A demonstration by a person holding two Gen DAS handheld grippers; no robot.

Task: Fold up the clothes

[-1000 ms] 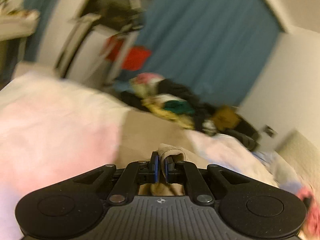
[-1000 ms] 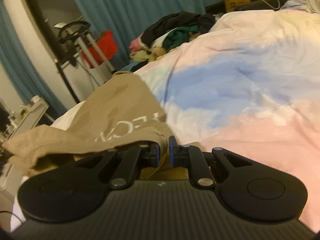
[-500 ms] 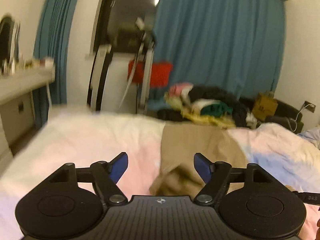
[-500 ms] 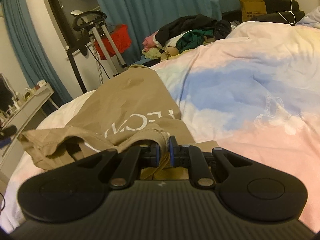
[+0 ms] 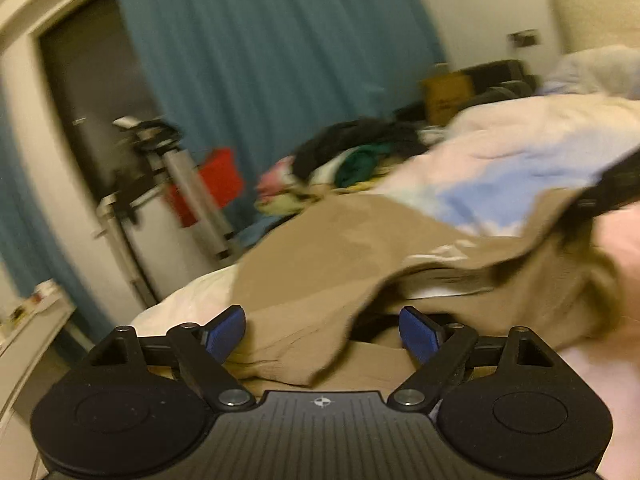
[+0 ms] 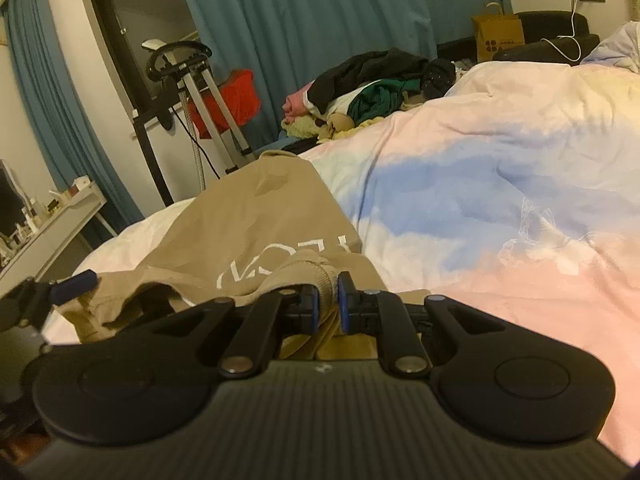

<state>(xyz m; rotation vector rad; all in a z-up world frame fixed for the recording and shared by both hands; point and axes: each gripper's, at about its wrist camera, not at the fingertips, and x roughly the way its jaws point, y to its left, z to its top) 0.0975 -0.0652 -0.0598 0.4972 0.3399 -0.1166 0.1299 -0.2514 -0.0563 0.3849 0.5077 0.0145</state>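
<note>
while the right gripper (image 6: 328, 304) pinched the tan shirt (image 6: 256, 216), the spread left gripper (image 5: 322, 330) likely needed a new hold.

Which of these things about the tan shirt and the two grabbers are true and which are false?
1. The right gripper pinches the tan sweatshirt. True.
2. The left gripper is clamped on the fabric. False: its blue fingers stand wide apart, holding nothing.
3. The sweatshirt has white lettering. True.
4. The duvet is plain green. False: it is pink, blue and white.
5. A pile of clothes lies at the far end of the bed. True.
</note>
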